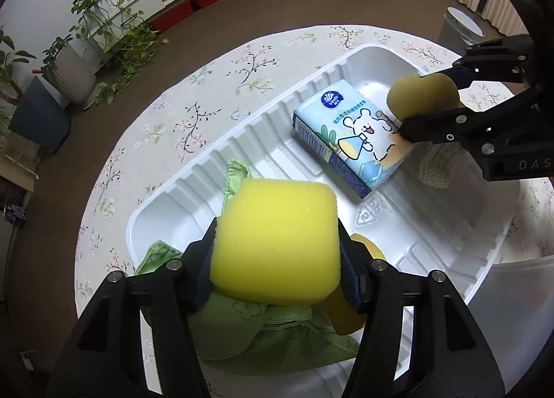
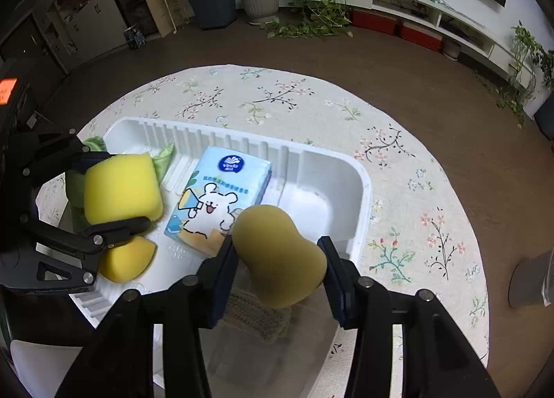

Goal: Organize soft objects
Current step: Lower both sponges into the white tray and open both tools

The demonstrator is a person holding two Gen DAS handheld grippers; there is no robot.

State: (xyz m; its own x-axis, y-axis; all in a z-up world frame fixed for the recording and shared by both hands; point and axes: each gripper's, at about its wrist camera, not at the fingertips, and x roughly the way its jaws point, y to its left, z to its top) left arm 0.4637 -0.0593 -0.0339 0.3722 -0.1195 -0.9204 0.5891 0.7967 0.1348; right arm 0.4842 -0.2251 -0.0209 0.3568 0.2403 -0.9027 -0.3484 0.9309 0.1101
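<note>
My left gripper [image 1: 277, 245] pinches the sponge [image 1: 275, 242] over the tray's [image 2: 363, 190] cloth [image 1: 277, 339] end; my right gripper [image 2: 278, 259] squeezes the puff [image 2: 277, 256] beside the tissues [image 2: 221, 197]. Released high, either may bounce out.

On the worktop [image 2: 311, 100] stands the tray [image 2: 363, 190], holding a tissue pack [image 2: 221, 190] at its middle, a folded cloth [image 1: 277, 339] and a small sponge [image 2: 126, 259] at its left end.
</note>
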